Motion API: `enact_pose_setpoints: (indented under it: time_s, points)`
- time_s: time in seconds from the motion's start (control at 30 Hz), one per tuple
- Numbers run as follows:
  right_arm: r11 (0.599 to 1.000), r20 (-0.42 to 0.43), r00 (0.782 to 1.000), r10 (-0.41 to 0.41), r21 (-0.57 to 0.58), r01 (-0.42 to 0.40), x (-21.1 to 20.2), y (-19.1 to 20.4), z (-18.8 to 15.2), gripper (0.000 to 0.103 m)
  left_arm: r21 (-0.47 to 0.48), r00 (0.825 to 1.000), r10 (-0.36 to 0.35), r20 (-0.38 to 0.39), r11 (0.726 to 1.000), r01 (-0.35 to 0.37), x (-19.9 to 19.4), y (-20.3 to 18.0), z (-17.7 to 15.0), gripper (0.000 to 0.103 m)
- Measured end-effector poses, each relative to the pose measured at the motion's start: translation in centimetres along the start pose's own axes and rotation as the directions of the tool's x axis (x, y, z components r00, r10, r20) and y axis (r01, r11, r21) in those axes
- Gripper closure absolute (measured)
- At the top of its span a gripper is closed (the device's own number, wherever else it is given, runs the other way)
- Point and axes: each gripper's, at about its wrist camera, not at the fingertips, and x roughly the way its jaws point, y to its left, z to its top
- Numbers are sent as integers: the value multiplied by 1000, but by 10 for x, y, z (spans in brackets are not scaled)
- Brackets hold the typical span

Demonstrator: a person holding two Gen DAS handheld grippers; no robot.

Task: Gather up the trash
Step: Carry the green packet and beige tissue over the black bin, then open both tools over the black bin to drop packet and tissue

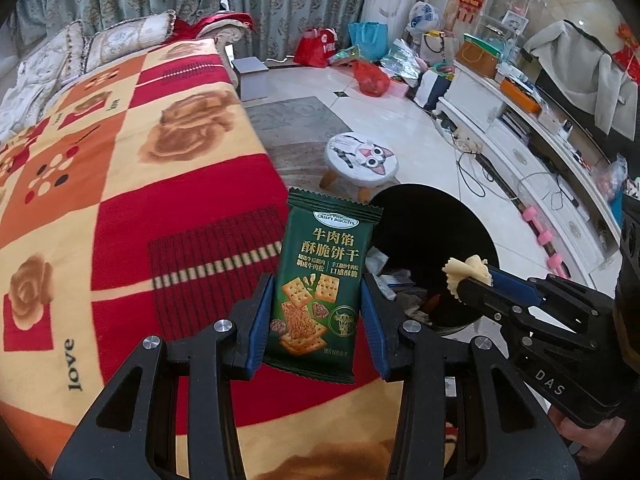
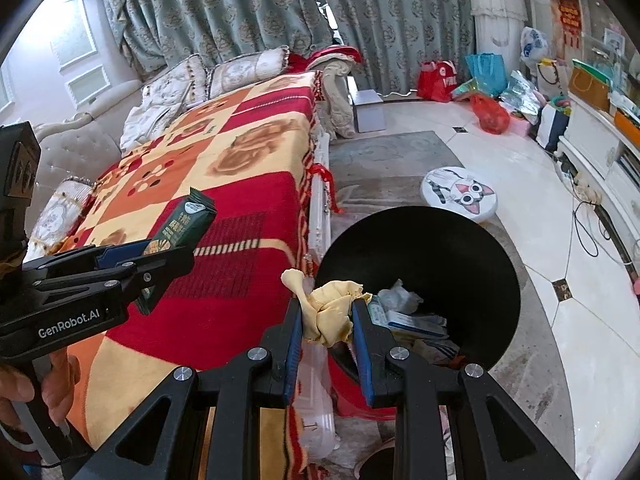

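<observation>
Gripping a green biscuit packet [image 1: 316,288] upright over the blanket [image 1: 120,184], the left gripper [image 1: 318,316] is clamped, while the right gripper [image 2: 328,320] pinches a crumpled yellow wrapper [image 2: 330,314] above the black bin [image 2: 440,248].

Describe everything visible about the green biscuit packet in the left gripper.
The green biscuit packet is a glossy dark green pouch with serrated sealed ends, a "CRISPY BISCUITS" label, gold Chinese lettering and printed square crackers. It looks sealed and slightly puffed; whether it is full cannot be told. It stands upright, clamped at its side edges between the blue-padded fingers of the left gripper, held in the air above the red patterned blanket, beside the black trash bin. Nothing else touches it.
</observation>
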Motion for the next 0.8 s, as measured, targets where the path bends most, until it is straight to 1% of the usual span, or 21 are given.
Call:
enact_pose_setpoints:
  time_s: [0.47, 0.8]
  points:
    - [998, -8, 999, -34, 61, 34, 6, -39, 1, 80, 32, 999, -43, -31, 998, 44, 28, -38, 14, 63]
    - [993, -13, 998, -54, 107, 55, 8, -67, 1, 80, 36, 997, -69, -46, 997, 71, 44, -56, 23, 63]
